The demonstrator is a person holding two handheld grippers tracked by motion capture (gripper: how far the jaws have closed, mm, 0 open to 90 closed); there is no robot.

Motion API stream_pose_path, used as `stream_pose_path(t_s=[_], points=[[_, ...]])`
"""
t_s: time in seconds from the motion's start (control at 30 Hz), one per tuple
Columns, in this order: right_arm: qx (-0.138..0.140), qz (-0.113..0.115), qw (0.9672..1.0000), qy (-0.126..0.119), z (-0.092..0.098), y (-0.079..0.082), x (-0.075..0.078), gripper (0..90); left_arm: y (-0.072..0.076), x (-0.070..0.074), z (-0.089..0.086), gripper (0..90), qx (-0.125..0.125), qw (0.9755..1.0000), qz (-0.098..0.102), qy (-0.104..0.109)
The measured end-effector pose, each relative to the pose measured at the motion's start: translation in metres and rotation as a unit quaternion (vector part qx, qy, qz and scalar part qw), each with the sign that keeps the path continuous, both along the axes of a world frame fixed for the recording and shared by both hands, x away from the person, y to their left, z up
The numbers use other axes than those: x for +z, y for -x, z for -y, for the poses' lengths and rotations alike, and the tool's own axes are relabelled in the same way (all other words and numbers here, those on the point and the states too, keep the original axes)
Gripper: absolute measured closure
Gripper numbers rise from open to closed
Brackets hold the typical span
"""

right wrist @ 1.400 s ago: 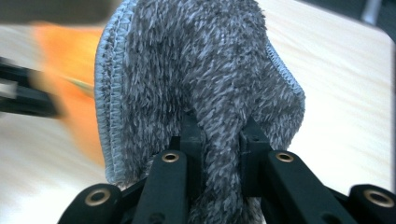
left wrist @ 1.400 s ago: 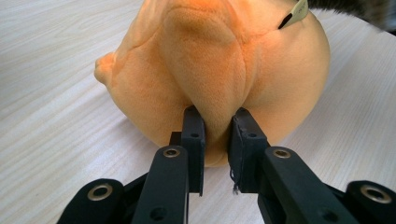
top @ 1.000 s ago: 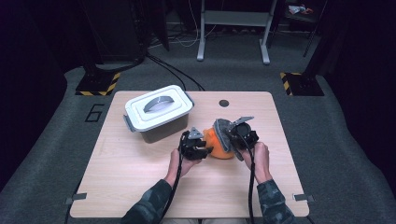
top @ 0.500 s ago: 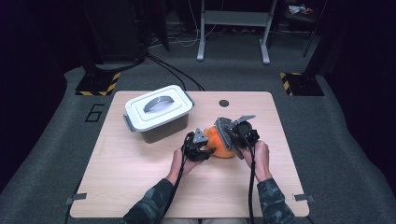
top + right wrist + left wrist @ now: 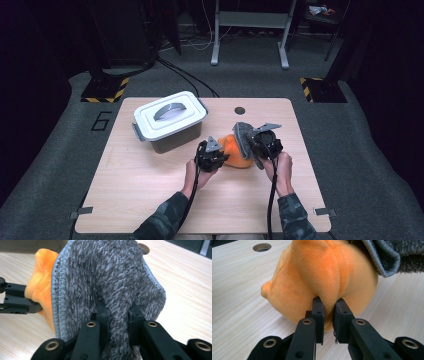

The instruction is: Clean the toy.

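Note:
An orange plush toy [image 5: 234,154] lies on the wooden table [image 5: 150,200], right of centre. My left gripper [image 5: 222,151] comes at it from the left. In the left gripper view its jaws have just been closing, and the left gripper [image 5: 329,303] now pinches a fold of the orange plush [image 5: 319,272]. A grey fuzzy cloth [image 5: 244,135] drapes over the toy's right side. My right gripper [image 5: 117,307] is shut on a bunched ridge of that grey cloth [image 5: 105,272], with the orange plush [image 5: 42,280] behind it at the left.
A grey box with a white handled lid [image 5: 170,120] stands at the back left of the table. A round cable hole [image 5: 239,110] sits near the far edge. Bare tabletop spreads in front of both hands.
The left gripper's jaws have closed onto the orange plush. Both hands have stayed nearly where they were.

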State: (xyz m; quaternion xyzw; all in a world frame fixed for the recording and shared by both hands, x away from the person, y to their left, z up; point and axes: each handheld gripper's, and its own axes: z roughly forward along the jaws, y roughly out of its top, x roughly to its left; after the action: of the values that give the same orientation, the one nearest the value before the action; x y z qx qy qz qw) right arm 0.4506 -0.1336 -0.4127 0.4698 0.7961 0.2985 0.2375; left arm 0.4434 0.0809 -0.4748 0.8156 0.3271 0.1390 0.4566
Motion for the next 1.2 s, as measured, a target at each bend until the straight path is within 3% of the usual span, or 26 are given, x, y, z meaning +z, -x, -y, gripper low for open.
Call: stream_pose_path(t_s=[0.17, 0.37, 0.47, 0.6, 0.97, 1.2], points=[[0.012, 0.012, 0.9999, 0.002, -0.007, 0.011, 0.01, 76.0, 0.002, 0.009, -0.003, 81.6, 0.01, 0.9999, -0.008, 0.002], [0.041, 0.02, 0.9989, 0.008, -0.022, 0.019, 0.02, 75.8, 0.008, 0.022, -0.004, 81.3, 0.005, 0.9993, -0.034, 0.012], [0.04, 0.008, 0.9988, 0.027, -0.031, 0.016, 0.012, 75.8, 0.008, 0.018, -0.003, 81.2, 0.004, 0.9992, -0.039, 0.011], [0.043, 0.009, 0.9983, 0.038, -0.031, 0.011, 0.005, 75.8, 0.005, 0.014, -0.002, 80.9, 0.006, 0.999, -0.043, 0.012], [0.027, 0.002, 0.9988, 0.042, -0.023, 0.011, -0.003, 75.8, 0.001, 0.008, -0.005, 80.8, 0.016, 0.9986, -0.047, 0.016], [0.002, -0.018, 0.9993, 0.032, 0.0, 0.009, -0.021, 75.7, 0.001, 0.006, -0.007, 80.6, 0.017, 0.9986, -0.047, 0.018]])
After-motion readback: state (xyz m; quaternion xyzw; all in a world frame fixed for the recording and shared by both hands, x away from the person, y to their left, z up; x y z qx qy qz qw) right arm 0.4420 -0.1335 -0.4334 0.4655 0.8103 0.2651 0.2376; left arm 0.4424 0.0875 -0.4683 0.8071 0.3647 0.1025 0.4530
